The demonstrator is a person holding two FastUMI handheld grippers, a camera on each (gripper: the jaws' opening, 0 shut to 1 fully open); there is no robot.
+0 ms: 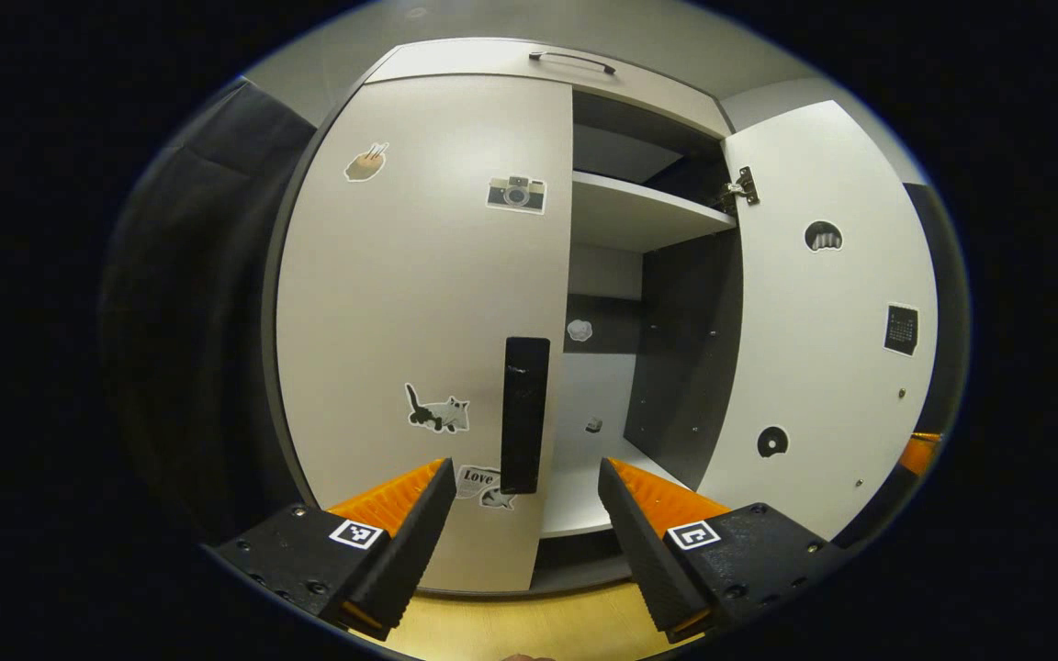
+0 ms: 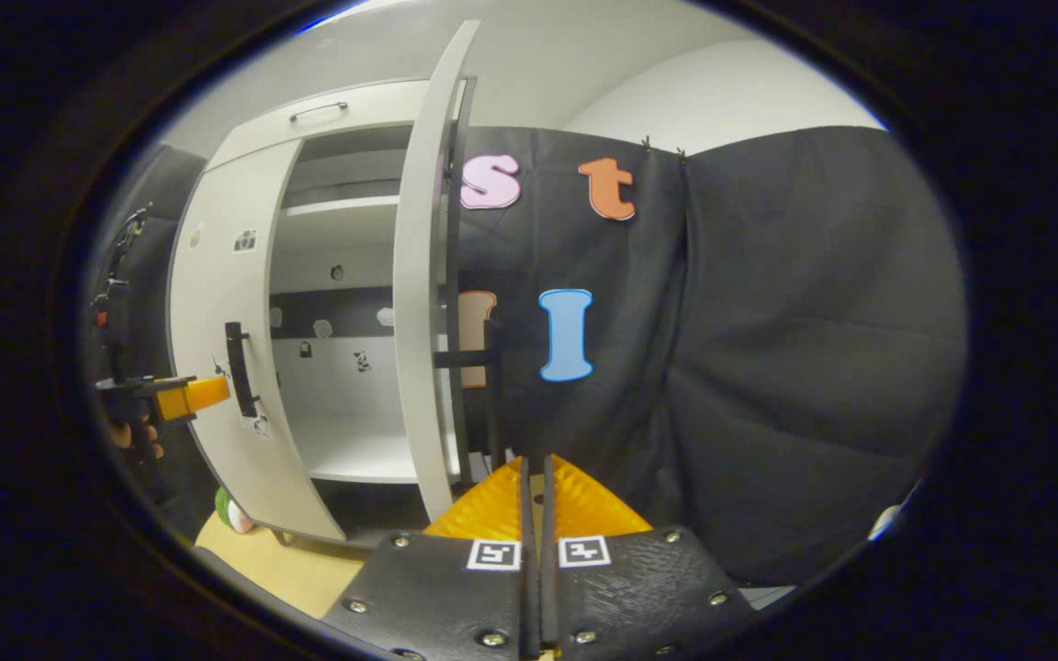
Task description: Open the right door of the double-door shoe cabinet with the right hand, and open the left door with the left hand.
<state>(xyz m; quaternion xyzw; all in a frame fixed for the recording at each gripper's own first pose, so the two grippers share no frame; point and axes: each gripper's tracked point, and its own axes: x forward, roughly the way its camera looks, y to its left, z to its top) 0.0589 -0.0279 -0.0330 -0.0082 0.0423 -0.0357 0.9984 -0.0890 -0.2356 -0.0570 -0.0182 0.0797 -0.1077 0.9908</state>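
White right door [image 1: 823, 303] swung open — left door [image 1: 419, 303] closed.

We take the shoe cabinet [image 1: 584, 83] as our landmark. Its left door [image 1: 419, 303] lies closed across the front, with the handle [image 1: 524, 413] at its inner edge. Its right door [image 1: 823, 312] stands swung out to the right. Inside, a shelf [image 1: 639, 211] sits high. The left gripper [image 1: 522, 509] is before the cabinet, facing the handle.
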